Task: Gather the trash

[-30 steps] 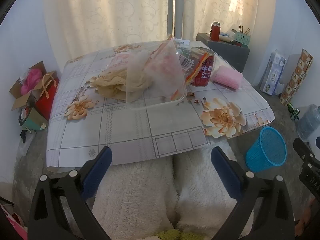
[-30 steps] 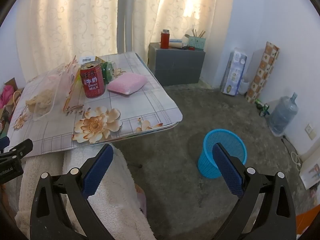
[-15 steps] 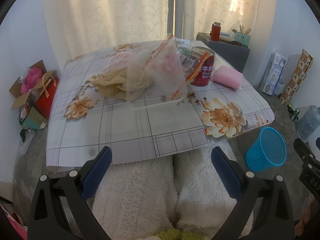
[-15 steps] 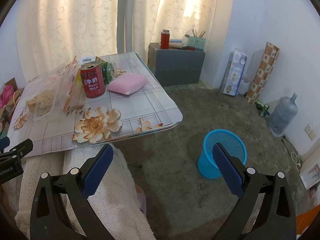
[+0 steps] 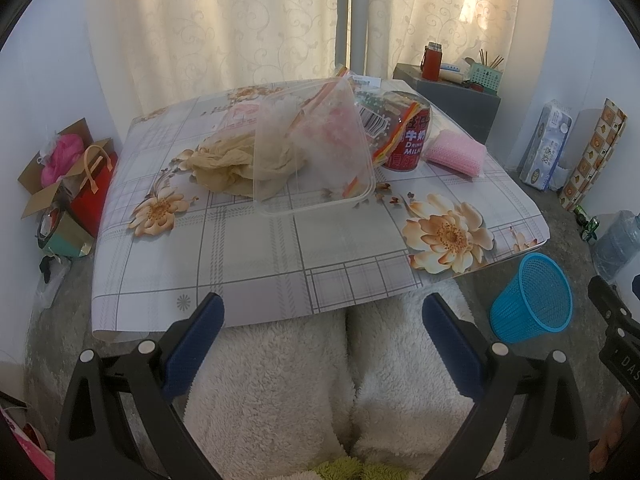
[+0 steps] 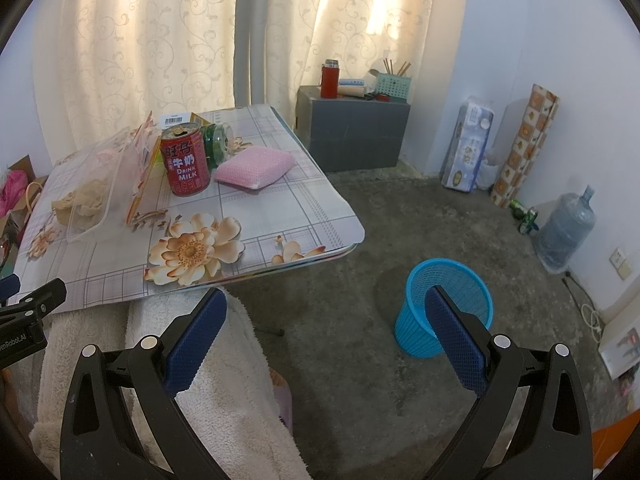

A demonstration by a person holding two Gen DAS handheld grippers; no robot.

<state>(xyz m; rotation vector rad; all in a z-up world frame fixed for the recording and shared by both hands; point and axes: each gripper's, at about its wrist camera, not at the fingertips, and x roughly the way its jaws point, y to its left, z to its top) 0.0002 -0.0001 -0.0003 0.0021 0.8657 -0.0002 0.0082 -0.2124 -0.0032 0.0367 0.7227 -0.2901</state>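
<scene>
Both hand-held grippers, left (image 5: 320, 322) and right (image 6: 326, 312), hang wide open and empty over the lap, short of the worktop (image 5: 256, 256), so nothing's grabbed yet. The bin (image 6: 448, 306) sits on the floor just off the worktop's right corner, probably handy for dropping stuff. Farther back on the worktop: the clear tub (image 5: 316, 160), crumpled paper (image 5: 228, 164) beside it, then the can (image 6: 185, 160), well beyond either gripper.

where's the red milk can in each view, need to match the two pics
Left wrist: the red milk can stands upper right of centre, partly hidden behind the clear plastic container.
Right wrist: the can stands upper left, fully visible.
Shared landmark: the pink sponge lies just right of the can in both views.
</scene>
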